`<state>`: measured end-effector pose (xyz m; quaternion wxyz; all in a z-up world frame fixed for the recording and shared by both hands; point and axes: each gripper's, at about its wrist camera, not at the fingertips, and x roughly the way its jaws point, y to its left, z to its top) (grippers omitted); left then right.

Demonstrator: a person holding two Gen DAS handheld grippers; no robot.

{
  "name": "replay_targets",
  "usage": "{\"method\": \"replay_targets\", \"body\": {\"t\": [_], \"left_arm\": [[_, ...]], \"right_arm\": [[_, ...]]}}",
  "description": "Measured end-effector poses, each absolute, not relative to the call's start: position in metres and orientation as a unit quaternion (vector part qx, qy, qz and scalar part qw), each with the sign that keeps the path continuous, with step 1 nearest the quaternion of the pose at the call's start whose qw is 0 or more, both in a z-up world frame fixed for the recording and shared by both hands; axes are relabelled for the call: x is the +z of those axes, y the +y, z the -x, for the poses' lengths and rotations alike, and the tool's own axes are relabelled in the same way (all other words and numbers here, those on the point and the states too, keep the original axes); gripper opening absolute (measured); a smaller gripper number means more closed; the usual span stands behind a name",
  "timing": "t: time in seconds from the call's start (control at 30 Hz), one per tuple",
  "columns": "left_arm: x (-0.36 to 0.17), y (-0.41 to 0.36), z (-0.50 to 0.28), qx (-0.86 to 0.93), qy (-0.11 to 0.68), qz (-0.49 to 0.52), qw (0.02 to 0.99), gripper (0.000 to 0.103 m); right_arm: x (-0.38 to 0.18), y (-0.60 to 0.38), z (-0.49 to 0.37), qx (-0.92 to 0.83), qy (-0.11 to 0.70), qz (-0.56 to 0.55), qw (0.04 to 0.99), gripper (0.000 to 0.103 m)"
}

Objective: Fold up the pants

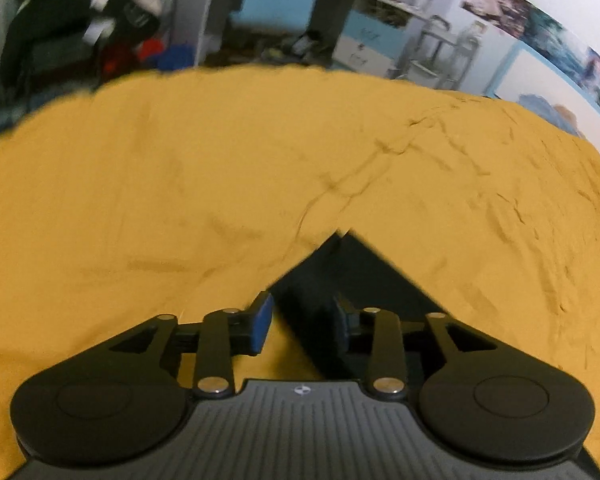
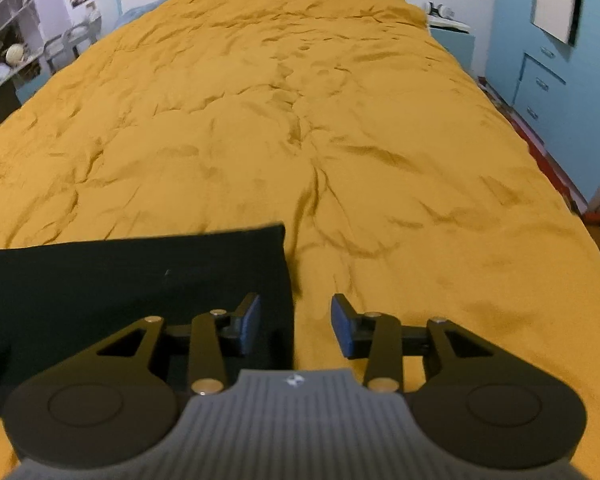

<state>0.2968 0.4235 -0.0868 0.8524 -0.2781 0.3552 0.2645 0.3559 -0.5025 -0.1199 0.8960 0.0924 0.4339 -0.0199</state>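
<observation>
Black pants lying flat on a mustard bedspread, lower left of the right wrist frame; smooth, matte, straight-edged, with a square corner near centre. Same pants in the left wrist frame as a dark pointed corner at lower centre. Bedspread soft and heavily creased, covering the whole bed.

Left gripper spread apart, blue pads either side of the pants' corner, nothing pinched. Right gripper likewise spread wide, straddling the pants' right edge, gripping nothing.

Open shelves at upper left, holding small blurred items.
</observation>
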Motion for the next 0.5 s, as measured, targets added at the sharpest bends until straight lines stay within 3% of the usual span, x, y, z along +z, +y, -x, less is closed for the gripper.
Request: {"method": "replay_targets", "body": {"t": [0.1, 0.13, 0.17, 0.2, 0.37, 0.5], "left_arm": [[-0.099, 0.428, -0.289, 0.255, 0.335, 0.327, 0.846, 0.040], [-0.101, 0.429, -0.288, 0.247, 0.327, 0.343, 0.845, 0.034], [-0.102, 0.429, -0.289, 0.242, 0.323, 0.351, 0.845, 0.014], [-0.100, 0.429, -0.292, 0.245, 0.324, 0.343, 0.847, 0.005], [-0.078, 0.415, -0.316, 0.272, 0.325, 0.256, 0.868, 0.005], [-0.089, 0.408, -0.339, 0.287, 0.382, 0.207, 0.854, 0.006]], "right_arm": [[-0.113, -0.506, -0.329, -0.028, 0.430, -0.110, 0.896, 0.039], [-0.111, -0.507, -0.323, -0.031, 0.431, -0.110, 0.895, 0.041], [-0.110, -0.507, -0.317, -0.035, 0.434, -0.109, 0.893, 0.041], [-0.110, -0.509, -0.312, -0.041, 0.438, -0.111, 0.891, 0.041], [-0.106, -0.522, -0.294, -0.056, 0.439, -0.173, 0.880, 0.041], [-0.107, -0.522, -0.285, -0.053, 0.441, -0.202, 0.873, 0.041]]}}
